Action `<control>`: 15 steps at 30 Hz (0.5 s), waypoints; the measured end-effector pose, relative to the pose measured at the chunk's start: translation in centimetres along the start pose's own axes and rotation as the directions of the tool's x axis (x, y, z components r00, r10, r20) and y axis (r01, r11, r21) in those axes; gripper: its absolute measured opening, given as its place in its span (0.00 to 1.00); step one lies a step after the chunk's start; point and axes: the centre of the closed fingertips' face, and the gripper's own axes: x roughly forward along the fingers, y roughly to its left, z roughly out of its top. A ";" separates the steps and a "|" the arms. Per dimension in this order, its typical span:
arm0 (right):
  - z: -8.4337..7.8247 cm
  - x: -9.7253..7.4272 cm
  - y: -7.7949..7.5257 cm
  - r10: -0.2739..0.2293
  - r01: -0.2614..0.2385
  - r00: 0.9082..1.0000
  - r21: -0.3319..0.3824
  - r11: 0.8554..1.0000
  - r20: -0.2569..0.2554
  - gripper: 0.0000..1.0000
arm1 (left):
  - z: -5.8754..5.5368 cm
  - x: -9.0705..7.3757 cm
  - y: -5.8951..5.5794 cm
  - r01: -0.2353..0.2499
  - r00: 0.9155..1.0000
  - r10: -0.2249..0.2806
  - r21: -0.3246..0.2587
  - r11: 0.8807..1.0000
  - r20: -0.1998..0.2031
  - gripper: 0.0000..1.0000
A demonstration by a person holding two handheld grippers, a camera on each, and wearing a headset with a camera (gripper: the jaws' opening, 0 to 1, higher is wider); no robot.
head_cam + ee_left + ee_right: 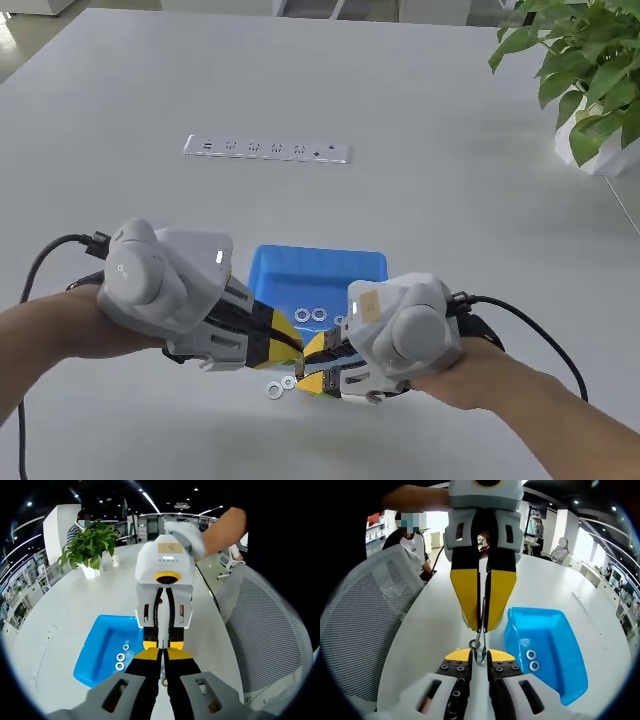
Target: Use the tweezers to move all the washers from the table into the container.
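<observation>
1. Tweezers [482, 625] are hard to see. They are just a thin shiny strip in the right gripper view, running from one tool to the other.
2. Left tool [162, 655] is narrow, with its yellow tips pinched on the tweezers (the gap is only a slit).
3. Right tool [480, 656] is narrow too, and its tips pinch the other end of the tweezers.
4. Seen from the head view, the two tools meet nose to nose. Their big gray bodies hide the tweezers and the near edge of the blue container [270, 270].
5. Three washers [319, 314] lie inside the container, close to its near side.
6. Two loose washers [275, 390] lie on the white counter [420, 180], just under the tool tips and just outside the container.
7. Behind the container, a wide stretch of counter runs up to a power strip [267, 149].
8. A plant [590, 60] sits at the far right, cut off by the picture edge.
9. A mesh chair [270, 630] stands right beside the counter edge, on the person's side.
</observation>
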 end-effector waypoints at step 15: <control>0.1 0.1 0.0 -0.008 0.008 1.000 0.003 1.000 0.003 0.09 | -0.3 -0.1 0.1 -0.003 1.000 0.003 -0.007 1.000 -0.014 0.06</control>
